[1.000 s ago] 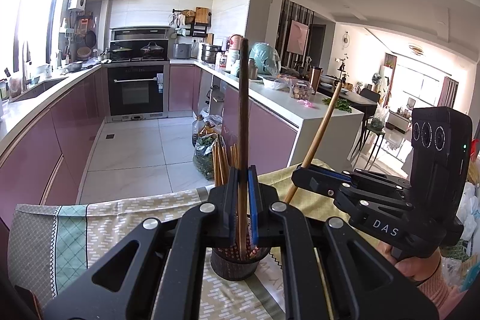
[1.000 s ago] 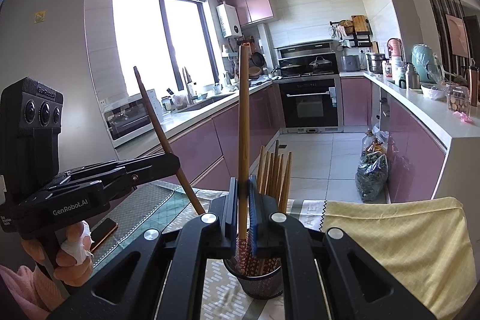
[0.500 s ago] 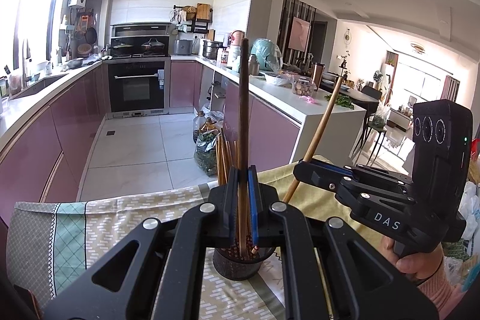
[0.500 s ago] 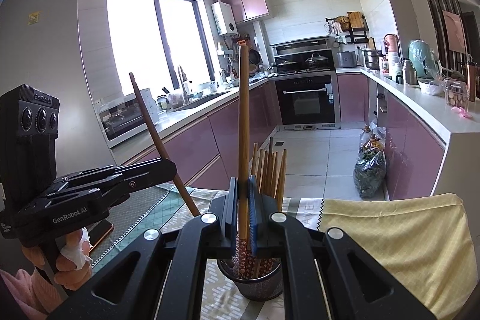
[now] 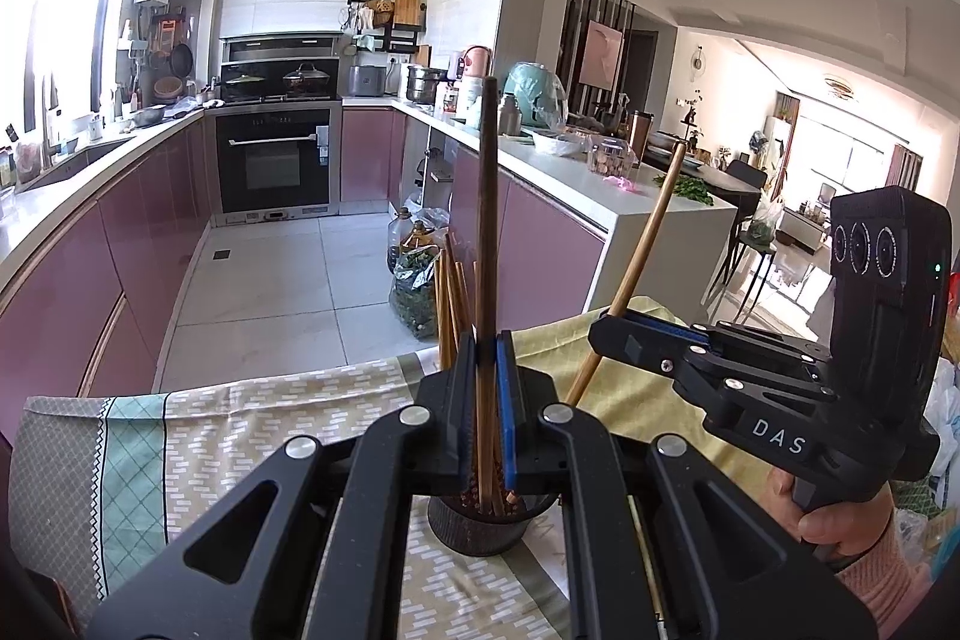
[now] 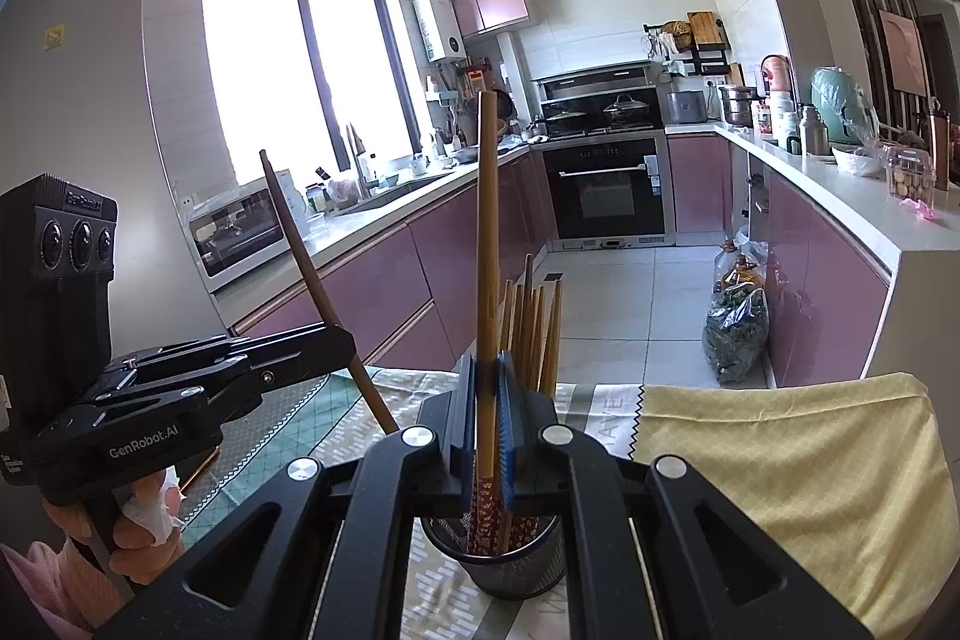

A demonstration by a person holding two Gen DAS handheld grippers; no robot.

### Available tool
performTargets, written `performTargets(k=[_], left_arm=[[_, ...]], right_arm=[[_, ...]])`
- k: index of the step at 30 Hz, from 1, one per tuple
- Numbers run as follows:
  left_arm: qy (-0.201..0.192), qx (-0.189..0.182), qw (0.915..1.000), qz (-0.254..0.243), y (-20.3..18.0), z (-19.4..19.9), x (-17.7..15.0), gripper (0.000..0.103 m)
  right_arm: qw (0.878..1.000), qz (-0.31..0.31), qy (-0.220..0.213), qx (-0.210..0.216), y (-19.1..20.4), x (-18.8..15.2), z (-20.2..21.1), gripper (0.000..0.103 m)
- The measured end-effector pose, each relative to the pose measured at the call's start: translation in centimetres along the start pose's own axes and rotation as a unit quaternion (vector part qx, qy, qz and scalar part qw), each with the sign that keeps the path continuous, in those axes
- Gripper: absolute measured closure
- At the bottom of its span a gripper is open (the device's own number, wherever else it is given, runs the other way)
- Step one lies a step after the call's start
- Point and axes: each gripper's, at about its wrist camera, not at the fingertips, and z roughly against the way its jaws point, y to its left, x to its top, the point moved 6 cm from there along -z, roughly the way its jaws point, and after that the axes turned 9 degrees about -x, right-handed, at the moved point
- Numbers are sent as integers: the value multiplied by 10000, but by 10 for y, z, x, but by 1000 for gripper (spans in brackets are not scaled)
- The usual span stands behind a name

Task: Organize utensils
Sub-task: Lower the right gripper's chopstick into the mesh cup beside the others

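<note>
My left gripper (image 5: 485,376) is shut on a dark brown chopstick (image 5: 487,220), held upright with its lower end over the black mesh holder (image 5: 480,523). My right gripper (image 6: 486,394) is shut on a lighter wooden chopstick (image 6: 487,232), also upright above the same holder (image 6: 510,562). Several chopsticks (image 6: 531,328) stand in the holder. Each gripper shows in the other's view: the right gripper (image 5: 624,334) at the right, the left gripper (image 6: 336,340) at the left, each with its chopstick slanting.
The holder stands on a table with a patterned cloth (image 5: 240,430) and a yellow cloth (image 6: 780,460). Beyond the table edge lie the kitchen floor, pink cabinets (image 5: 90,268) and a bag of greens (image 6: 735,334).
Both grippers have dropped slightly toward the holder with their chopsticks; the holder sits a little lower and closer in both views. Both grips are unchanged.
</note>
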Motion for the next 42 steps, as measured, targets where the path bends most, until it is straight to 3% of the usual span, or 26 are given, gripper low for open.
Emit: performTargets(k=[42], left_arm=[[540,115,9985,73,20,-33,-23,96]], right_arm=[[9990,78,421,-86,-3,-21,-27,97]])
